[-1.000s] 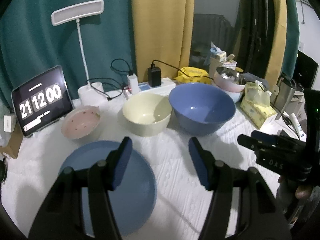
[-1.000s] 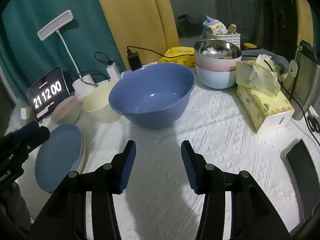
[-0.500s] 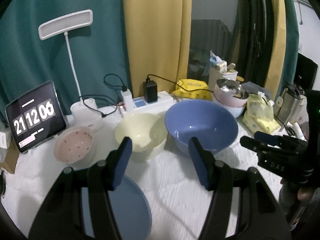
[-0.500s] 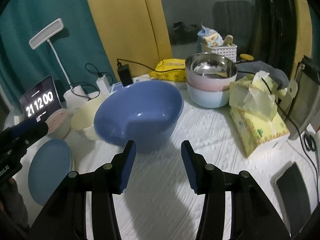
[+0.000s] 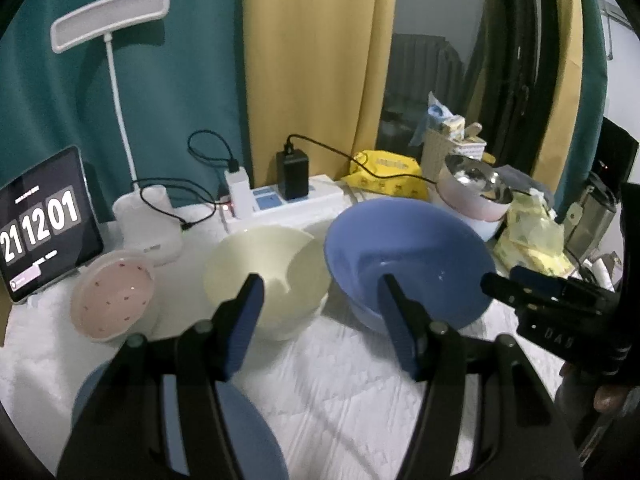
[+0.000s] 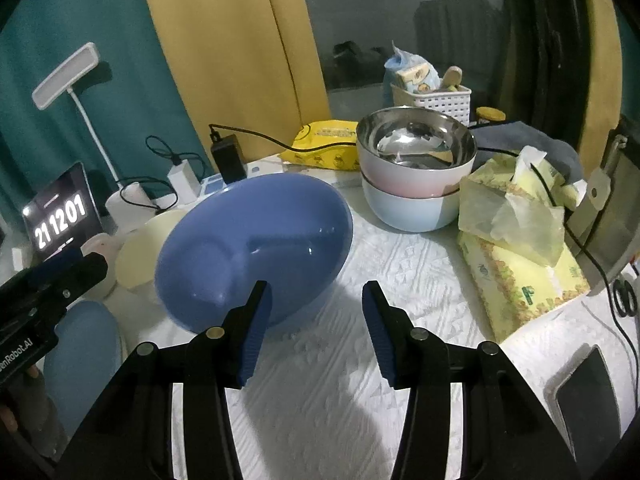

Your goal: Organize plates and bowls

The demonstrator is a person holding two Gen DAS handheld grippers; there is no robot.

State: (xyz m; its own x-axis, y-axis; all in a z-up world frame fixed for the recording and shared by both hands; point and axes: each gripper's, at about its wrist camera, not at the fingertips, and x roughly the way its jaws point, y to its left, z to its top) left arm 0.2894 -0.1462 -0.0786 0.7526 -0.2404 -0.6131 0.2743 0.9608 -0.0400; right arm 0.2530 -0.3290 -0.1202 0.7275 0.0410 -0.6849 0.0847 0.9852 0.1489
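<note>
While both my claws hang wide and empty, left claw (image 5: 320,320) faces the cream bowl (image 5: 266,280), right claw (image 6: 316,324) nears the blue bowl (image 6: 252,248) on the bench (image 6: 340,400).

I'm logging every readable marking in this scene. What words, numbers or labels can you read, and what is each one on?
"21 12 01" on the tablet clock.
"DA", the rest cut off or blurred, on the right claw body, in the left wrist view.
"nRobot.AI", its start cut off, on the left claw body, in the right wrist view.
Print on the yellow wipes pack and the tissue box: too small to read.
</note>
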